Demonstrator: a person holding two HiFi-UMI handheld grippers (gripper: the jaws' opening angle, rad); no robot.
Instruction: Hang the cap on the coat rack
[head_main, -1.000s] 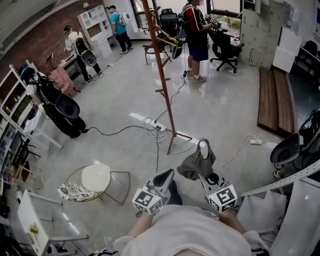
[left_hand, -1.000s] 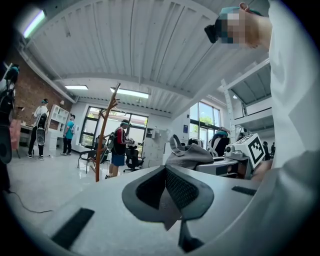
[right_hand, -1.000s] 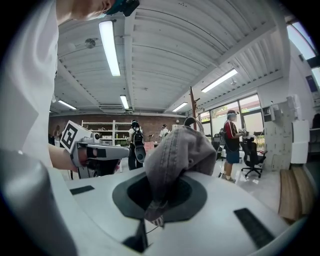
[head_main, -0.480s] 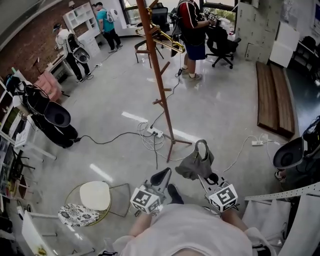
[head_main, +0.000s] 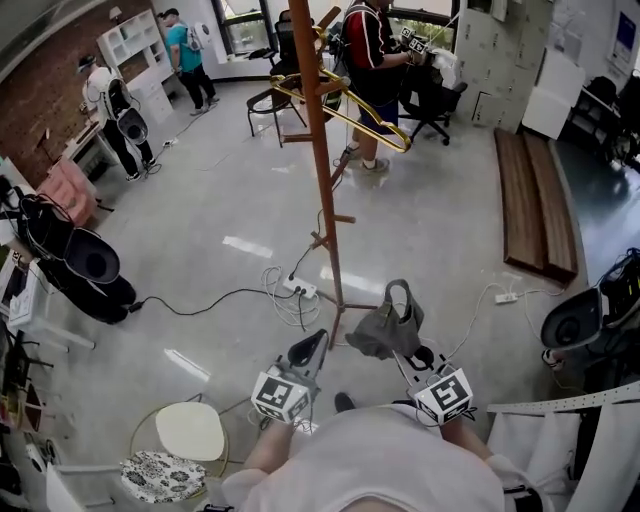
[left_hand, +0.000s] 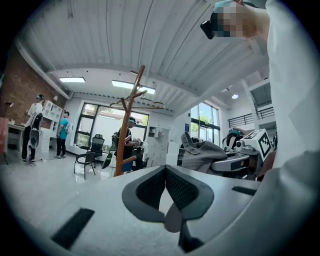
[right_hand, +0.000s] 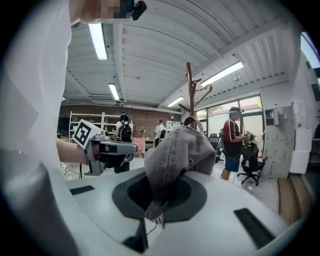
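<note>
The pale, glossy floor (head_main: 200, 200) is being seen spreading out ahead of both tools. The wooden coat rack (head_main: 325, 200) is being shown standing upright ahead of the tools, its foot lying between their two tips in the head view, and a yellow hanger (head_main: 345, 105) is being carried on its upper pegs. Far beyond the tools, past the rack, a person in a dark shirt (head_main: 370, 60) is being seen standing beside an office chair (head_main: 435, 95). Down to the left of the left tool, a round white stool (head_main: 190, 430) is being shown on the floor. The grey cap (head_main: 385, 325) is being held up off the floor at the tip of the right tool (head_main: 400, 350), whose jaws are being kept clamped on a fold of its fabric, the strap loop being turned up and away from the tool. The left tool (head_main: 308, 348) is being held just beside it, its pads being pressed together at the tips with nothing between them. A white power strip (head_main: 298, 287) is being seen on the floor just ahead of the left tool.
</note>
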